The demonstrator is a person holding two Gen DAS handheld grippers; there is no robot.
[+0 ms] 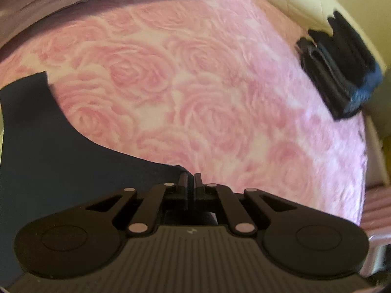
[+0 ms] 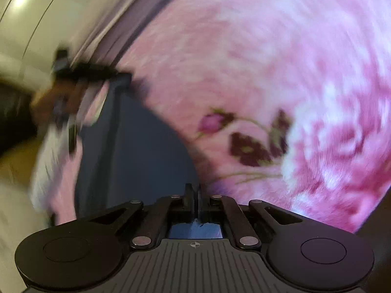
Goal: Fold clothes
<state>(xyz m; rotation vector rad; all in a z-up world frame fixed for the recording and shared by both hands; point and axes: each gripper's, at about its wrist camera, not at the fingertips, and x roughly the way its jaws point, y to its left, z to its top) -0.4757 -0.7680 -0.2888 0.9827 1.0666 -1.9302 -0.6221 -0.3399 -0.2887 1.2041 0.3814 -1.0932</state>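
Note:
A dark navy garment [image 1: 48,161] hangs over the pink rose-patterned bedspread [image 1: 195,85] at the lower left of the left wrist view. My left gripper [image 1: 191,180] is shut on the garment's edge corner. In the blurred right wrist view the same navy garment [image 2: 136,151] stretches from my right gripper [image 2: 194,195], which is shut on its edge, to the other gripper [image 2: 80,73] at the far left. A strip of blue cloth shows between the fingers near the body.
A stack of folded dark clothes [image 1: 337,73] lies at the bed's far right edge beside a cream quilted headboard [image 1: 293,0]. A dark bud-and-leaf motif [image 2: 244,141] marks the bedspread. A pale wall [image 2: 31,24] lies to the left.

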